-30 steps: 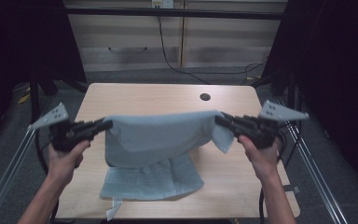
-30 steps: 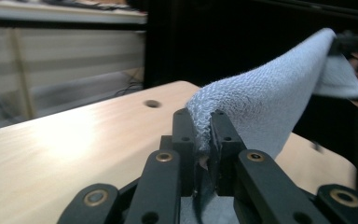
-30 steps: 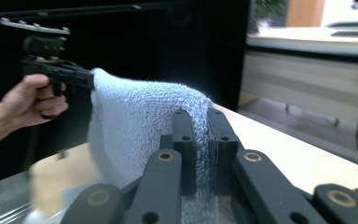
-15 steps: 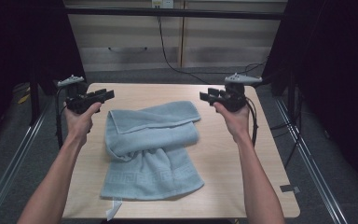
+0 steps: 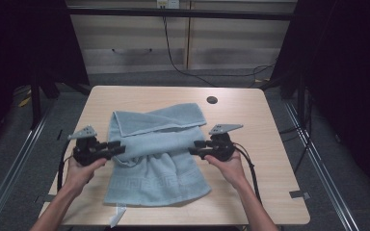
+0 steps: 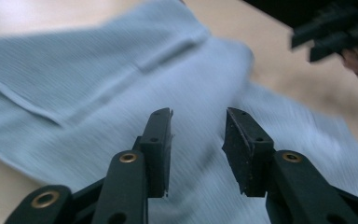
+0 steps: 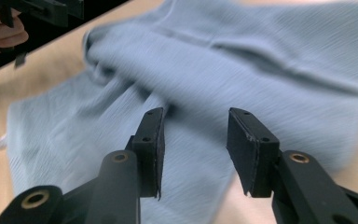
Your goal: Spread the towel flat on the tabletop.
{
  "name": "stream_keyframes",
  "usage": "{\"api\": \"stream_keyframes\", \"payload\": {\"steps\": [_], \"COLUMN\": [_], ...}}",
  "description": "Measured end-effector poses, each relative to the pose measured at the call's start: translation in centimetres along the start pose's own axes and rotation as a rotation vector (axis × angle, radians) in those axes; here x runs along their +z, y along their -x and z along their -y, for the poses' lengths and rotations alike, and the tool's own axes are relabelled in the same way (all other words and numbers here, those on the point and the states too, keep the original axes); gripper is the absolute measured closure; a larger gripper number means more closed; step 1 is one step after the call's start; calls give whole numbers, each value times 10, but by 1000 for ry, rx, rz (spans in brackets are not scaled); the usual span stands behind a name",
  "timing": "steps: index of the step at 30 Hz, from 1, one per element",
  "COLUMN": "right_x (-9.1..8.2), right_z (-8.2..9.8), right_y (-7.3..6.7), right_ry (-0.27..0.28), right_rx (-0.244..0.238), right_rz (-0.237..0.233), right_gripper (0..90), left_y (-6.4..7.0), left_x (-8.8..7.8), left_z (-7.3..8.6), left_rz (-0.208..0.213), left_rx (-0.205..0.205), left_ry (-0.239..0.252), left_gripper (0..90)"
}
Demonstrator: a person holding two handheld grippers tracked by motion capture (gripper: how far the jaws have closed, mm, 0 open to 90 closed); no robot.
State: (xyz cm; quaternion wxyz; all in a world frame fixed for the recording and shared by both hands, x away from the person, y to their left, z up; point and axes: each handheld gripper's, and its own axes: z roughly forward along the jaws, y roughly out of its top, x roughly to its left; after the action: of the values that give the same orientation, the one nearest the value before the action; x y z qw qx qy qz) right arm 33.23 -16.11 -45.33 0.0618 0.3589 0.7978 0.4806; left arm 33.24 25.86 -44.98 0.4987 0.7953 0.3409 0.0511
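At the pale wooden table's (image 5: 270, 125) centre, both grippers, left (image 5: 118, 149) and right (image 5: 195, 147), jaws just narrowing yet gaping empty, should pinch the folded light-blue terry towel's (image 5: 159, 144) edges at nine and three o'clock evenly.

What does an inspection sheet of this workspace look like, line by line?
Surface: light wooden table, with a dark round hole near its far edge.
Job's things: light blue towel, far part folded over the rest, white tag at its near edge.
Clutter: nothing seen.
Grippers: left gripper and right gripper at the towel's two sides, jaws apart, nothing clamped, having just been closing.
Cables: black cable trails from the right gripper; another hangs behind the table.
Surroundings: pale cabinet, dark curtains.
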Motion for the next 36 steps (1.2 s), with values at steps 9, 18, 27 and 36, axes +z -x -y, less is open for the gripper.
{"api": "stream_keyframes", "payload": {"steps": [9, 18, 27, 36], "right_x": [49, 59, 38, 3], "right_z": [28, 35, 47, 67], "right_y": [-3, -4, -21, -33], "right_ry": [-131, -112, -168, -202], "right_rx": [-27, -71, -191, -138], "right_rz": [-15, 17, 81, 3], "right_gripper": [474, 437, 727, 858], "left_y": [0, 3, 25, 42], "left_x": [28, 35, 35, 26], "left_z": [42, 50, 55, 57], "left_rz": [-20, -44, -73, 47], "left_rx": [41, 77, 182, 133], "left_ry": [-156, -145, -175, -191], "left_gripper": [538, 456, 773, 854]}}
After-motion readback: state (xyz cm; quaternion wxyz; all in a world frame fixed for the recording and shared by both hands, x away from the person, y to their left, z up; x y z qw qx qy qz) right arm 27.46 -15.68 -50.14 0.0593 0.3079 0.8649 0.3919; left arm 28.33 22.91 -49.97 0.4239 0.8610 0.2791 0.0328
